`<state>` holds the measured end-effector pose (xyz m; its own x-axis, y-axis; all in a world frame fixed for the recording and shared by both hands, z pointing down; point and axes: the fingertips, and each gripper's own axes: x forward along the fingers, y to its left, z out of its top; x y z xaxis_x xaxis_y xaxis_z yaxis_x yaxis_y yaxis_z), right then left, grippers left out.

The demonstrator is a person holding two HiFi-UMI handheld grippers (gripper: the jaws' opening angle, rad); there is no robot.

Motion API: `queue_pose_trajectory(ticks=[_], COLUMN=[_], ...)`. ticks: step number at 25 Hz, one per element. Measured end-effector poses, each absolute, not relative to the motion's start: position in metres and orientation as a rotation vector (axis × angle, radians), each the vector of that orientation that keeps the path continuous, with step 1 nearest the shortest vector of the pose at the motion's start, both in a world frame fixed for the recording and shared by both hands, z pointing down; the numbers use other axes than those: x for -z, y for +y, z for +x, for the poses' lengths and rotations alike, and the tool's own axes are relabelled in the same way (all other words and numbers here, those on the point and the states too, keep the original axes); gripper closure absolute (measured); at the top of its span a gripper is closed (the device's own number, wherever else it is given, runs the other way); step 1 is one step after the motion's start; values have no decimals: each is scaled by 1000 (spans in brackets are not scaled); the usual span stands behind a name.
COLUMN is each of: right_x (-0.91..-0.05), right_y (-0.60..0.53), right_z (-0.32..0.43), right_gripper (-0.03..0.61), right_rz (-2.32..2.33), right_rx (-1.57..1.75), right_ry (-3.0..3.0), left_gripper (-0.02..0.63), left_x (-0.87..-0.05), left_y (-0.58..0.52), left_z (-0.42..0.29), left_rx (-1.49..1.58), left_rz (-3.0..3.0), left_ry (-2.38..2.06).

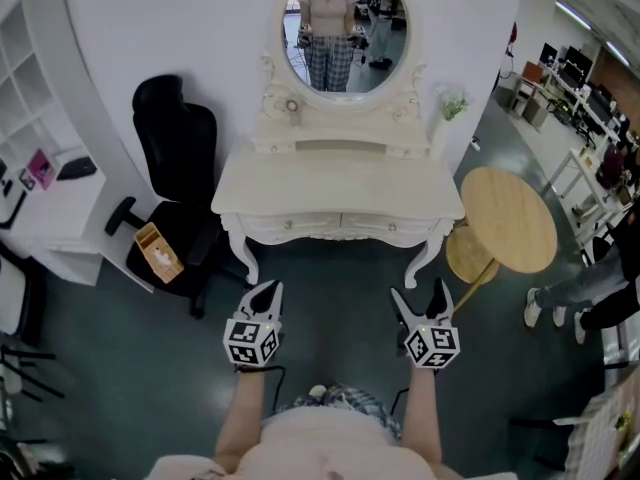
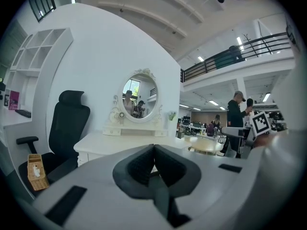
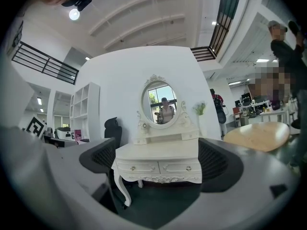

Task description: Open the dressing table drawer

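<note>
The white dressing table (image 1: 340, 183) stands against the wall ahead of me, under an oval mirror (image 1: 345, 33). Two drawers sit side by side in its front, the left drawer (image 3: 139, 167) and the right drawer (image 3: 180, 167), both pushed in, each with small knobs. My left gripper (image 1: 268, 290) hovers over the floor short of the table's left leg, its jaws shut on nothing, the pads (image 2: 144, 164) meeting. My right gripper (image 1: 420, 293) is level with it on the right and open; its view shows the table front between the empty pads (image 3: 98, 158).
A black office chair (image 1: 175, 138) with a wicker box (image 1: 160, 251) on its seat stands left of the table. A round wooden table (image 1: 510, 218) and a stool (image 1: 470, 253) stand to the right. White shelving (image 1: 40, 198) is at far left. People's legs (image 1: 580, 293) are at the right edge.
</note>
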<state>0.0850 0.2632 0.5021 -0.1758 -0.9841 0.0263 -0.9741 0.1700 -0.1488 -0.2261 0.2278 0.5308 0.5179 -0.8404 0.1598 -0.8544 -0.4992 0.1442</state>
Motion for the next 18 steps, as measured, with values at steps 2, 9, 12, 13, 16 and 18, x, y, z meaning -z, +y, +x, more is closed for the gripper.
queue_pose_trajectory(ticks=[2, 9, 12, 13, 16, 18], right_x=[-504, -504, -502, -502, -499, -499], right_y=[264, 253, 239, 234, 214, 198], right_z=[82, 80, 80, 81, 84, 87], right_gripper=[54, 55, 55, 55, 55, 55], right_rz=[-1967, -1961, -1961, -1962, -1966, -1965], right_rx=[203, 216, 208, 205, 196, 190], right_ry=[2340, 2319, 2316, 2316, 2312, 2312], left_gripper=[588, 588, 588, 588, 587, 588], left_x=[-533, -527, -527, -528, -527, -528], left_y=[226, 210, 196, 191, 171, 155], left_z=[-229, -232, -231, -231, -228, -225], left_rx=[-110, -104, -101, -100, -98, -97], left_rz=[2558, 2573, 2577, 2577, 2576, 2579], left_ry=[-1443, -1439, -1437, -1436, -1433, -1434])
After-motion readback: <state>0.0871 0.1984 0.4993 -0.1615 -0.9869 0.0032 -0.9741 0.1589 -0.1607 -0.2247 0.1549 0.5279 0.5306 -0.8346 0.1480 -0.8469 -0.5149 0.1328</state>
